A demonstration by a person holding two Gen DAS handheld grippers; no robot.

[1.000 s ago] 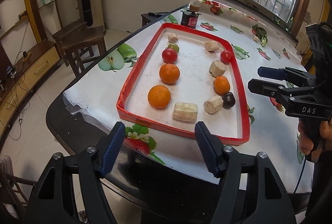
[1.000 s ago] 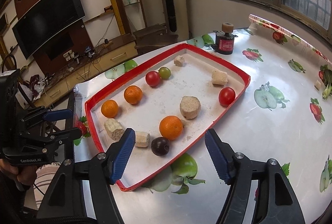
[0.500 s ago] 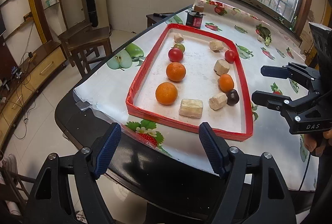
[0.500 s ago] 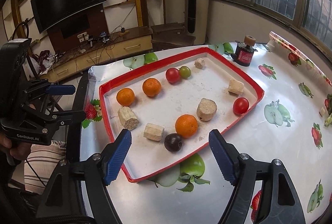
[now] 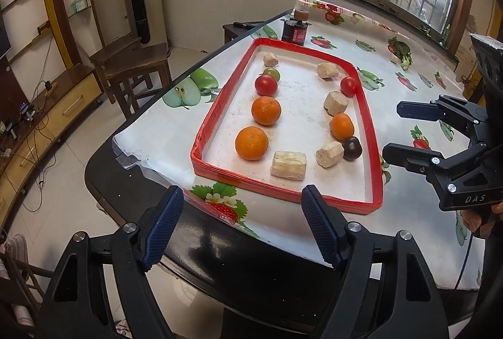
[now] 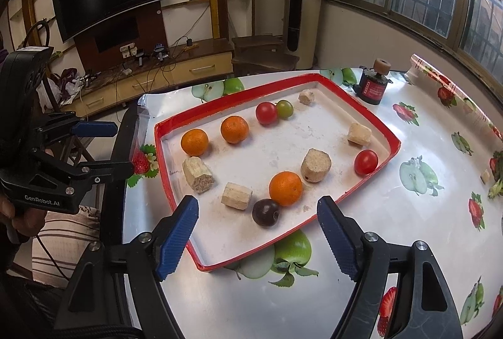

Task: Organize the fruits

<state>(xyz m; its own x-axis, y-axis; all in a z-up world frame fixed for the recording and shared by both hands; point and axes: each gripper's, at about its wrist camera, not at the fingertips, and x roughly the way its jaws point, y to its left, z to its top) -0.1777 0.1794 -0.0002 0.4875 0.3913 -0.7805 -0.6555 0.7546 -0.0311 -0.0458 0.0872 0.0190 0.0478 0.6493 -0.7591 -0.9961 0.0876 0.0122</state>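
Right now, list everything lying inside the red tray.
Inside the red tray: three oranges, two red tomatoes, one green fruit, a dark plum and five tan cut chunks. Nothing there is covered.

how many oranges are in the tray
3: two in the left row, orange nearest and orange behind it; the third orange is beside the dark plum. None seem hidden.

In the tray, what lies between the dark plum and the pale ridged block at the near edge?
A tan log chunk, touching the plum and apart from the block; the left wrist view shows this.
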